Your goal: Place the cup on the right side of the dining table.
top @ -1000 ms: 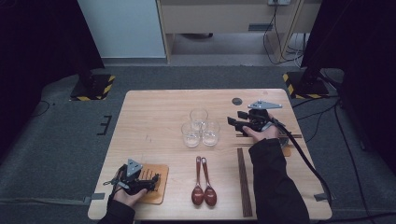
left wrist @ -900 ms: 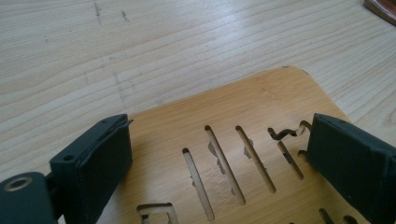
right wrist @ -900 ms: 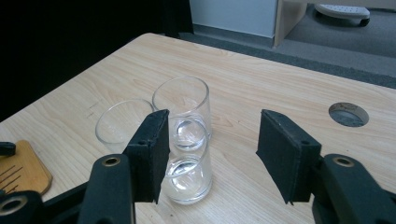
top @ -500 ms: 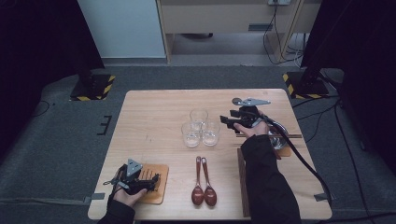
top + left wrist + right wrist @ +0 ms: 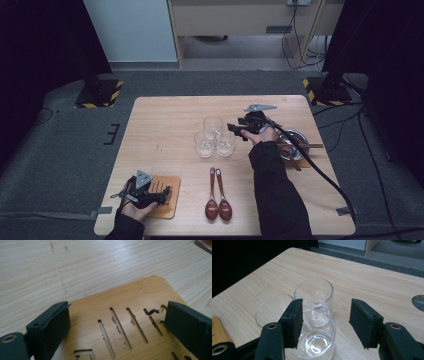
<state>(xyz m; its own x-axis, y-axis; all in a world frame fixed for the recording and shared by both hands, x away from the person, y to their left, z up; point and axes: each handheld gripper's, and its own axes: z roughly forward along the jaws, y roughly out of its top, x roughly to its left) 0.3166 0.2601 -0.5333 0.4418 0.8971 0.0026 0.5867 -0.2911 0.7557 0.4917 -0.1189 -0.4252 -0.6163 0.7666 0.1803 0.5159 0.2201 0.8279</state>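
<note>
Three clear glasses stand bunched at the table's middle: a far glass (image 5: 212,124), a left glass (image 5: 204,145) and a right glass (image 5: 226,144). My right gripper (image 5: 235,128) hovers just to their right, open. In the right gripper view its jaws (image 5: 327,315) straddle the air above the nearest glass (image 5: 317,342), with a second glass (image 5: 314,296) behind and a third glass (image 5: 270,308) to the left. My left gripper (image 5: 162,194) rests open over a slotted wooden board (image 5: 167,202) at the front left. The board (image 5: 140,295) lies between the gripper's jaws (image 5: 116,306).
Two dark red spoons (image 5: 218,197) lie side by side near the front edge. At the right, a metal bowl (image 5: 296,141) with chopsticks (image 5: 310,145) across it sits behind my right forearm. A dark round disc (image 5: 419,301) lies on the table beyond the glasses.
My right gripper has moved left from near the bowl to the glasses. The left gripper has stayed on the board.
</note>
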